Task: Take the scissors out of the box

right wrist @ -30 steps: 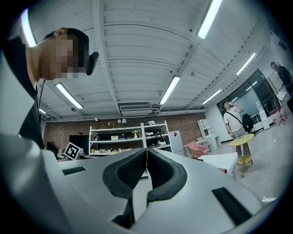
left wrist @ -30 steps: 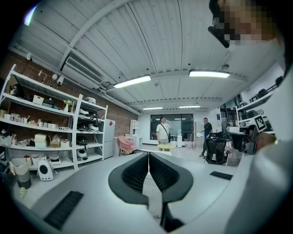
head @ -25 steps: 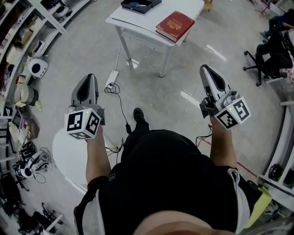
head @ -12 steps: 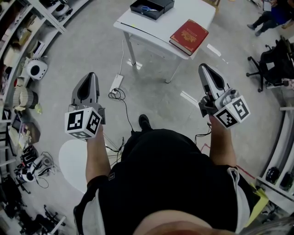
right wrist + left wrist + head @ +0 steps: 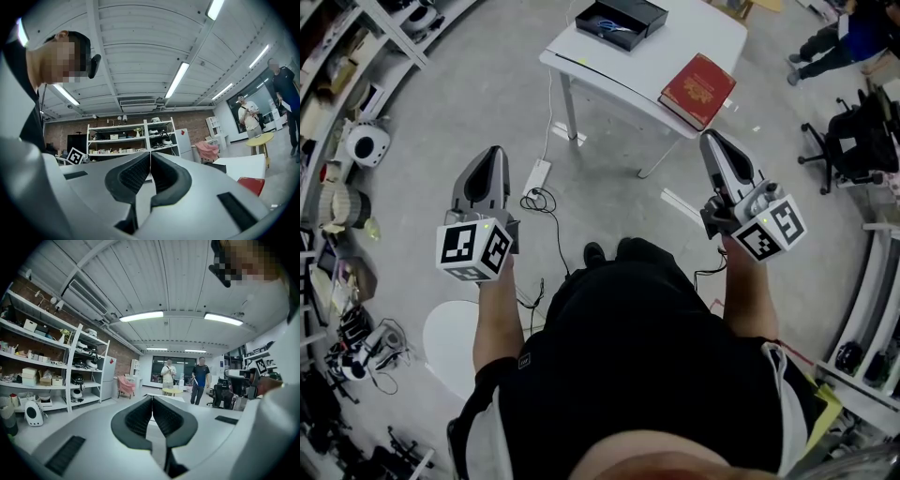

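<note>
1. White table [image 5: 675, 52] stands on the grey floor ahead of the person, near the top of the head view.
2. On its far left end sits an open black box [image 5: 654, 22], and the scissors [image 5: 614, 26], blue at the handles, lie inside it.
3. Closed and red, a book [image 5: 698, 89] rests at the table's near right corner, well apart from the box.
4. The left gripper [image 5: 494, 153] is held out in front of the body, over the floor and short of the table. Its own view shows the jaws pressed together with nothing between them.
5. The right gripper [image 5: 710, 139] is likewise clenched and empty. In the head view its tip lies just below the book, and the book shows low at the right of its own view.
6. A power strip [image 5: 536, 173] and a coiled cable [image 5: 542, 200] lie on the floor between the left gripper and the table legs.
7. Shelves [image 5: 337, 56] line the left side, and an office chair [image 5: 862, 131] stands at the right.
8. Two people [image 5: 168, 376] stand far off in the left gripper view.
</note>
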`<state>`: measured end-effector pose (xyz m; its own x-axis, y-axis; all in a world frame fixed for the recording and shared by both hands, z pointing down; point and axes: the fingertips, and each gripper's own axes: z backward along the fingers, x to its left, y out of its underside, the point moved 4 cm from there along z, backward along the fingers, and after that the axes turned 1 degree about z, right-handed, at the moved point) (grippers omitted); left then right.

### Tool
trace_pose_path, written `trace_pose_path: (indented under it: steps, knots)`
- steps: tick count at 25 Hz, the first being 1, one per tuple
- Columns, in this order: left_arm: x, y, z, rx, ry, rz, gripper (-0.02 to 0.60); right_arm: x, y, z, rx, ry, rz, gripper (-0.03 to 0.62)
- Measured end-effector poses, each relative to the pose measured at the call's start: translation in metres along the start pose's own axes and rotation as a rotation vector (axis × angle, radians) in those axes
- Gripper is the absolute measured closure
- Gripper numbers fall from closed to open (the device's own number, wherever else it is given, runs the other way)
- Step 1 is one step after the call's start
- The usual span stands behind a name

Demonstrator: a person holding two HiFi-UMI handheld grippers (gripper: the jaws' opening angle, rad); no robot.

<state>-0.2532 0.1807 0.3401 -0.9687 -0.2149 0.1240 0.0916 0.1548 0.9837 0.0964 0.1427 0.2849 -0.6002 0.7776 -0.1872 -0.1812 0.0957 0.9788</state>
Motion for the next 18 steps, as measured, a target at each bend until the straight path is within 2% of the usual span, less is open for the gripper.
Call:
trace_pose_path:
  steps: [9,18]
  knots:
    - [0.019,-0.004,-0.051,0.012,0.005,-0.016,0.561,-0.042,0.012,-0.045,-0.008,-0.007,-0.031,0.565]
    - [0.041,-0.015,-0.149,0.043,-0.007,-0.034,0.561,-0.126,0.019,-0.106,-0.003,-0.014,-0.078,0.565]
